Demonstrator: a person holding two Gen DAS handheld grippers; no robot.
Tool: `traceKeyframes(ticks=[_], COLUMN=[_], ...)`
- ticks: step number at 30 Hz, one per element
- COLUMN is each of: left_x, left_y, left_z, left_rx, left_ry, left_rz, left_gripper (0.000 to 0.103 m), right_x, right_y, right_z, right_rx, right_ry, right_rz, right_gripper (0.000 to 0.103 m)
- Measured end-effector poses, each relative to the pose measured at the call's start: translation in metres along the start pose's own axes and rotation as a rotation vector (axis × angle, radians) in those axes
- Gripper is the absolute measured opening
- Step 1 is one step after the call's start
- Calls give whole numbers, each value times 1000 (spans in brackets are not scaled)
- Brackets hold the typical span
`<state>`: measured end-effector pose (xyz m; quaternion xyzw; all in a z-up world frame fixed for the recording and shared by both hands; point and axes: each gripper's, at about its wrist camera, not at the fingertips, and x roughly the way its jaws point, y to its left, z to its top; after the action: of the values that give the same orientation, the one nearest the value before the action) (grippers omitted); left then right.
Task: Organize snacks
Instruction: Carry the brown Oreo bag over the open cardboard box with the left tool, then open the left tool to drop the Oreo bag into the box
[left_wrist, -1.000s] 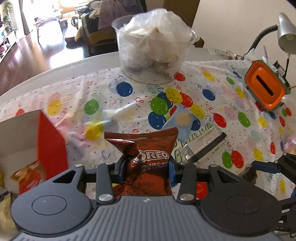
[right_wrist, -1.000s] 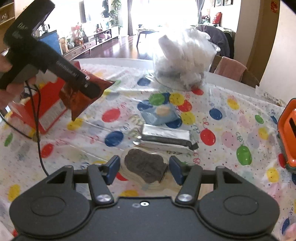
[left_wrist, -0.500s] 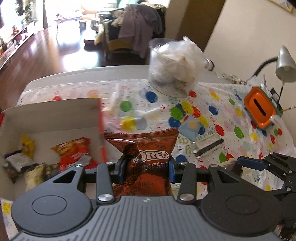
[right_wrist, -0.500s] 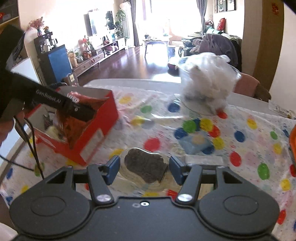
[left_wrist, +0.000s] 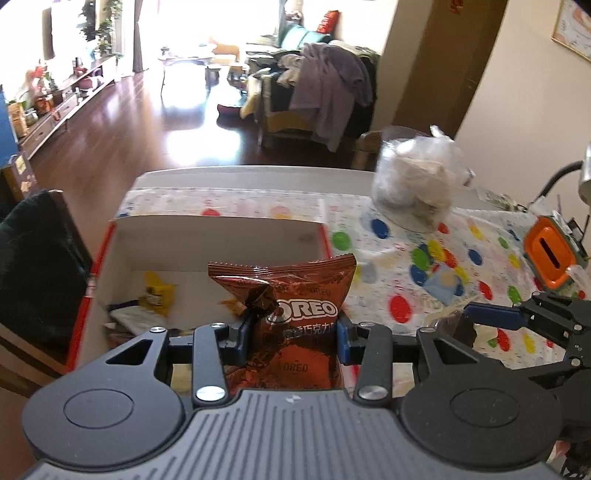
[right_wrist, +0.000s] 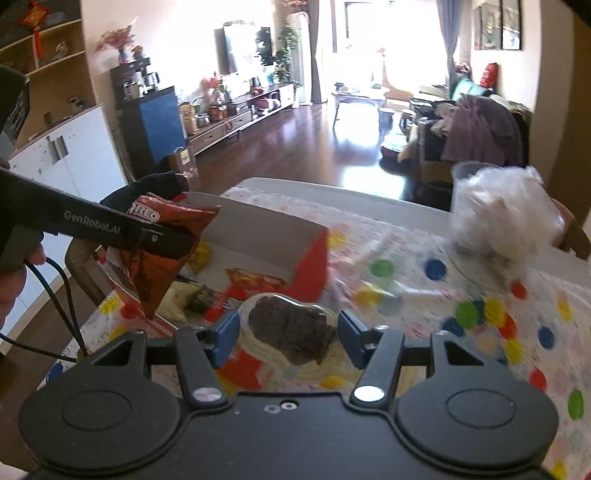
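Ahead of your left jaws stood a white table (left_wrist: 236, 173) under a balloon-print cloth (left_wrist: 476, 236). On it, straight ahead, sat the open red box (left_wrist: 218, 236); to the right lay a clear tub (left_wrist: 413, 184), a blue packet (left_wrist: 445, 284) and an orange device (left_wrist: 550, 254).

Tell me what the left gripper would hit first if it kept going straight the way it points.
Likely the far inner wall of the red box: the left gripper, shut on the Oreo packet, points across its open top, though depth is unclear.
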<state>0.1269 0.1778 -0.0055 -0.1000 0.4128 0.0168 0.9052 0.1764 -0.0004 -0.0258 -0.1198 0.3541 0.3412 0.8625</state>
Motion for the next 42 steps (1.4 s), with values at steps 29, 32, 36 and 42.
traceKeyframes(ticks=[29, 32, 36, 42], left_x=[82, 96, 112, 126], left_y=[114, 111, 110, 104], left_z=[21, 22, 21, 19], left_rx=[150, 182, 201, 236], left_ry=[162, 190, 234, 291], left_rz=[169, 168, 165, 156], left_gripper=[42, 42, 42, 42], right_x=[179, 191, 199, 207], right_y=[88, 90, 89, 86], right_z=[61, 58, 54, 53], right_rx=[-206, -224, -227, -220], right_ry=[213, 235, 254, 279], right_rz=[-35, -27, -22, -12], right_gripper=[58, 58, 58, 58])
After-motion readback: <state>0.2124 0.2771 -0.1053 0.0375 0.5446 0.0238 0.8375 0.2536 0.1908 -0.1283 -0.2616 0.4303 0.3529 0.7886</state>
